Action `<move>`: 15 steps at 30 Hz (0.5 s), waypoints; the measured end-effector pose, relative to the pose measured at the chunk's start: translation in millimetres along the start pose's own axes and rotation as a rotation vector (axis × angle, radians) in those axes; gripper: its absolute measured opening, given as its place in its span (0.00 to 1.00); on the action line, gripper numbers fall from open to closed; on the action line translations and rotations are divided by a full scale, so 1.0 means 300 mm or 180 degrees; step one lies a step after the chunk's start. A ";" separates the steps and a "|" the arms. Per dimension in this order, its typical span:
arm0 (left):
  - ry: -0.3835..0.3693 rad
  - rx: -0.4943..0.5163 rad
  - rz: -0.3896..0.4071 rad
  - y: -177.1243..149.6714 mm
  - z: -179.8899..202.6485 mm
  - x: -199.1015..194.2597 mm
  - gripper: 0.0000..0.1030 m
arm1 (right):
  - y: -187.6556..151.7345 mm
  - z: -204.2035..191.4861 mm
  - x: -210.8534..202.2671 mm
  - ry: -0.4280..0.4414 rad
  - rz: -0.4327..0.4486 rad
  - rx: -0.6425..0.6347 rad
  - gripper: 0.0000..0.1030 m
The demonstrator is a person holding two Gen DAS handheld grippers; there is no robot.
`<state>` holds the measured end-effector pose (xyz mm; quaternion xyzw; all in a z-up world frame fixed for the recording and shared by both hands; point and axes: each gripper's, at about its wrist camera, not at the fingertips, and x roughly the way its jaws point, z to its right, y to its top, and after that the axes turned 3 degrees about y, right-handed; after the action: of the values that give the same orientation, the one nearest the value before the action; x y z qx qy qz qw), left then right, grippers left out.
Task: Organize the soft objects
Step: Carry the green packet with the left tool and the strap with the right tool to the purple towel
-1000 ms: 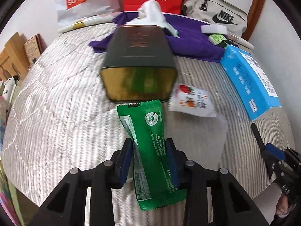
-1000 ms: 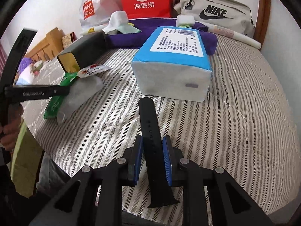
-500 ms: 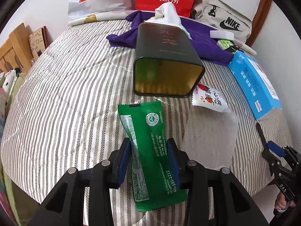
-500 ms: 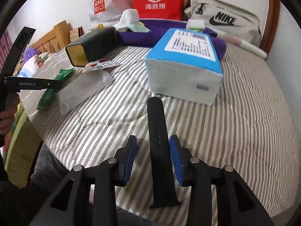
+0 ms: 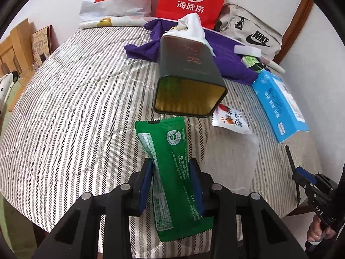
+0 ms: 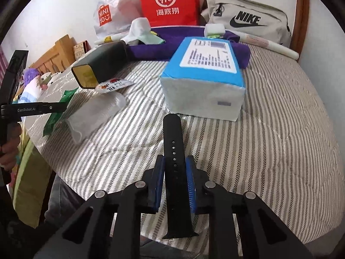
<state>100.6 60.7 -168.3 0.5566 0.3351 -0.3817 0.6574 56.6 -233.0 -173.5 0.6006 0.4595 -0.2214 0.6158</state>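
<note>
Green snack packet (image 5: pixel 172 172), crinkled foil with white label strip and round seal, sits lower centre in left wrist view, pinched between left gripper (image 5: pixel 171 183) jaws, which have just been closing; its top edge is just below the open mouth of the dark tin (image 5: pixel 189 77) lying on the striped bed (image 5: pixel 75 108). Black perforated watch strap (image 6: pixel 174 172), lower centre in right view, clamped by right gripper (image 6: pixel 175 181), jaws just narrowed. Blue tissue pack (image 6: pixel 204 79) behind it.

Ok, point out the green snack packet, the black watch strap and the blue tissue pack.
Green snack packet (image 5: pixel 172 151), left wrist view, upper printed face.
Black watch strap (image 6: pixel 173 142), right wrist view, holed section.
Blue tissue pack (image 6: pixel 207 58), right wrist view, top label.
</note>
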 end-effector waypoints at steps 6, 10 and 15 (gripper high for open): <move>-0.0034 0.0021 0.0067 0.010 0.002 -0.054 0.31 | 0.014 -0.012 -0.055 0.0054 0.0084 0.0051 0.19; -0.0110 -0.0014 0.0115 0.033 0.000 -0.096 0.31 | 0.039 -0.022 -0.093 0.0095 0.0151 0.0041 0.19; -0.0144 -0.0029 0.0169 0.062 -0.003 -0.137 0.31 | 0.088 -0.036 -0.142 0.0080 0.0256 -0.0025 0.19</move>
<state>97.1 68.5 -124.0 0.5535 0.3071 -0.3750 0.6773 54.8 -230.0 -122.5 0.6189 0.4436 -0.1870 0.6207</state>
